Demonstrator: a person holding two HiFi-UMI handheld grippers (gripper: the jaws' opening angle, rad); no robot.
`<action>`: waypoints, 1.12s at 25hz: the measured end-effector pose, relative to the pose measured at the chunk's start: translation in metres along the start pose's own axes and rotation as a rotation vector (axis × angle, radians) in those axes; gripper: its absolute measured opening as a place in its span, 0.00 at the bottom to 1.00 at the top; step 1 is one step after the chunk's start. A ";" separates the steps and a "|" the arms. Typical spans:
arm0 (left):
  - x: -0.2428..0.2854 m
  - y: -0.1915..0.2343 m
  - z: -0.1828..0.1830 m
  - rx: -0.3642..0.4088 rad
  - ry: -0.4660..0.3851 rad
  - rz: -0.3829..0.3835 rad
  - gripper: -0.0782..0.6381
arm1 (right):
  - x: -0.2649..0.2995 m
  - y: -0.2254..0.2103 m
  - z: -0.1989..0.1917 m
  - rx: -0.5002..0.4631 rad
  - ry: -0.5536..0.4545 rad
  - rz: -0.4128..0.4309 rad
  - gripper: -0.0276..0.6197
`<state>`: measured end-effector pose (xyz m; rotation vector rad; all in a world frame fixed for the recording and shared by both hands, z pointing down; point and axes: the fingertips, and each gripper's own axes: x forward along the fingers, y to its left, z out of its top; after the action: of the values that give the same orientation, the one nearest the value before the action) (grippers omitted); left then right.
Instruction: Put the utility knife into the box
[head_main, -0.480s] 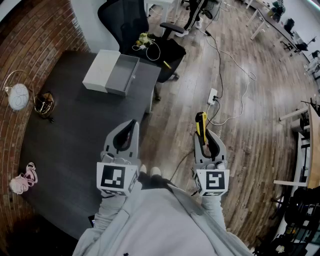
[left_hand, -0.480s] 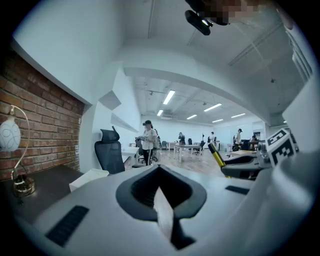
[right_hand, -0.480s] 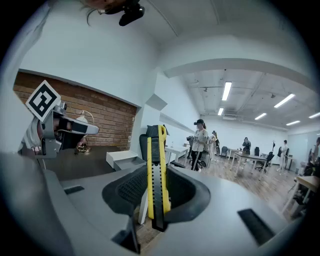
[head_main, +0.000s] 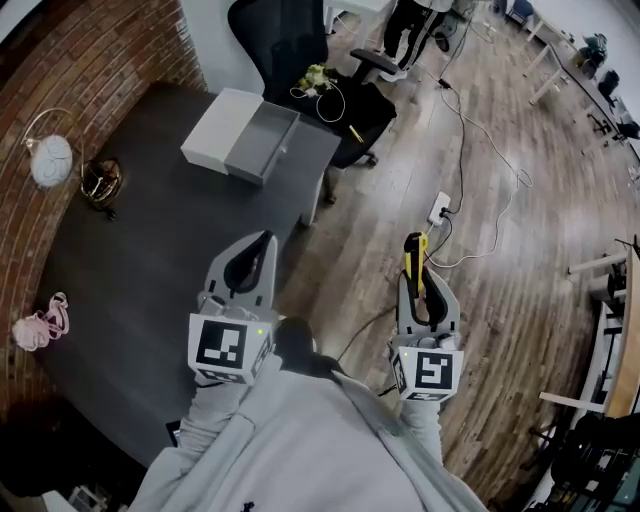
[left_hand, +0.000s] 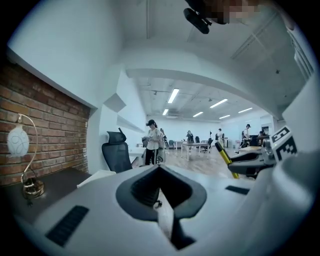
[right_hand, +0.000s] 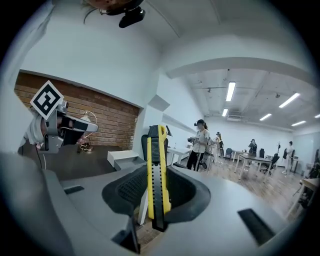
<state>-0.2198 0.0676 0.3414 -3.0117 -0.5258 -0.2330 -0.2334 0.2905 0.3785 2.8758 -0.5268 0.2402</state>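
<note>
The right gripper (head_main: 413, 274) holds the knife (right_hand: 156, 150). Its jaws are spread only as wide as the knife's body and clamp it from both sides. The knife is yellow with a black slider strip. It stands on edge between the jaws and points forward along them. Its front end sticks out well past the jaw tips, and its rear end sits in the hollow behind them. This gripper hangs over the floor (head_main: 500, 250), just off the near right edge of the table (head_main: 140, 260), so the knife is in the air and touches nothing but the jaws. The box (head_main: 262, 146) is grey and open-topped. It lies well ahead of the right gripper and off to its left, on the far part of the table, well apart from the knife. A white lid (head_main: 216, 128) sits against the side of the box farther from this gripper. The left gripper (head_main: 262, 246) is level with the right one and well to its left, above the table. Its jaws are closed tip to tip with nothing between them, and the box lies straight ahead of it.
</note>
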 end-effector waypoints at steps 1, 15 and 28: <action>0.003 0.001 -0.001 0.000 0.005 0.001 0.14 | 0.003 -0.002 -0.002 0.005 0.004 0.002 0.24; 0.132 0.033 0.015 -0.025 -0.019 -0.015 0.14 | 0.125 -0.046 0.012 0.013 0.025 0.047 0.24; 0.238 0.115 0.013 -0.086 -0.005 0.022 0.14 | 0.267 -0.060 0.031 0.024 0.063 0.085 0.24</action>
<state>0.0429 0.0395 0.3621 -3.1005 -0.4959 -0.2536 0.0385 0.2500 0.3900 2.8616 -0.6392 0.3516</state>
